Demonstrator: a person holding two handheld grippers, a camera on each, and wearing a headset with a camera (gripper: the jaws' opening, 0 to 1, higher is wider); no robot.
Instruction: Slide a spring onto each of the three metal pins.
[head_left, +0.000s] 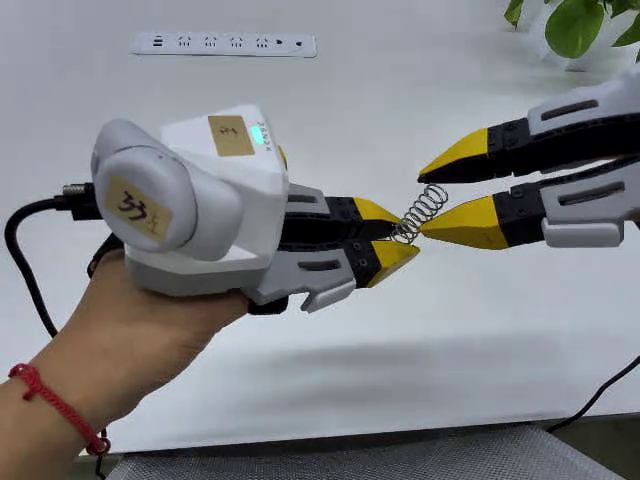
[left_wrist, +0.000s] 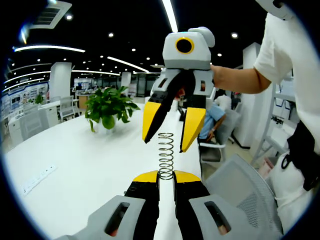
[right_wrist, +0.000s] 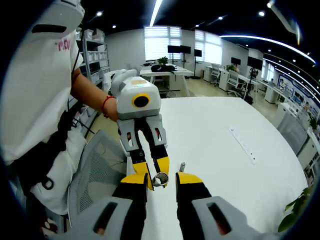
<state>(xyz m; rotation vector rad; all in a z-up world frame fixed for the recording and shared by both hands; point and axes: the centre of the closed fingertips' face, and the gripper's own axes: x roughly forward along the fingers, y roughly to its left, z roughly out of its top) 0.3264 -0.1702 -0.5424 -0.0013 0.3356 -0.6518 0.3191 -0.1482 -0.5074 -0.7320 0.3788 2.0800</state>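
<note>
We see the left gripper (head_left: 405, 235), held in a hand (head_left: 130, 330), up in the air over the white table (head_left: 400, 380). Its jaws are squeezed tight on one end of the spring (head_left: 420, 213). The spring sticks out from the tips and tilts up toward the right gripper (head_left: 428, 203). That one faces it tip to tip, jaws spread apart, with the spring's other end between them. We cannot tell if they touch it. A power strip (head_left: 222, 43) lies by the table's far edge, and a green plant (head_left: 575, 25) stands at its far right corner.
</note>
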